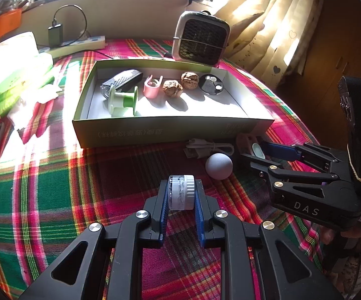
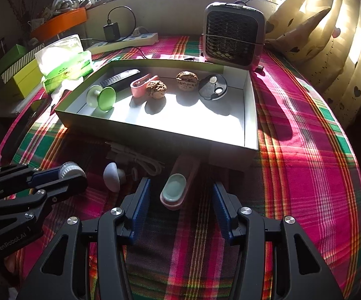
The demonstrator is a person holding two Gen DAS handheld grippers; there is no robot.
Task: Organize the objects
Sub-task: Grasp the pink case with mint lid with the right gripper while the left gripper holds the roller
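Two sets of tongs work in front of the shallow cardboard box (image 1: 173, 130). Pinched between the pads of the left gripper (image 1: 181, 195) is a small clear jar with a ribbed white lid (image 1: 181, 192), gripped across its flat ends and lying on its side just over the plaid tablecloth (image 1: 68, 200). Straight beyond those tips stands the near wall of the box; a grey ball (image 1: 218, 166) and a coiled white cable (image 1: 209, 147) lie ahead and slightly to the right. The right gripper (image 2: 181, 195) is spread wide, its pads on either side of a pink case with a pale green oval inset (image 2: 176, 190), which lies between them and is not touched by either. Already inside the box are a green spool (image 1: 123, 100), a pink clip (image 1: 152, 87), two walnuts (image 1: 180, 85), a dark remote (image 1: 121, 80) and a black disc (image 1: 211, 85). Trouble seems likeliest from the jar: being round and smooth, it could twist out if the hold slackens, or knock the box wall if carried too low. The right tongs, closing off-centre, could push the case into the ball.
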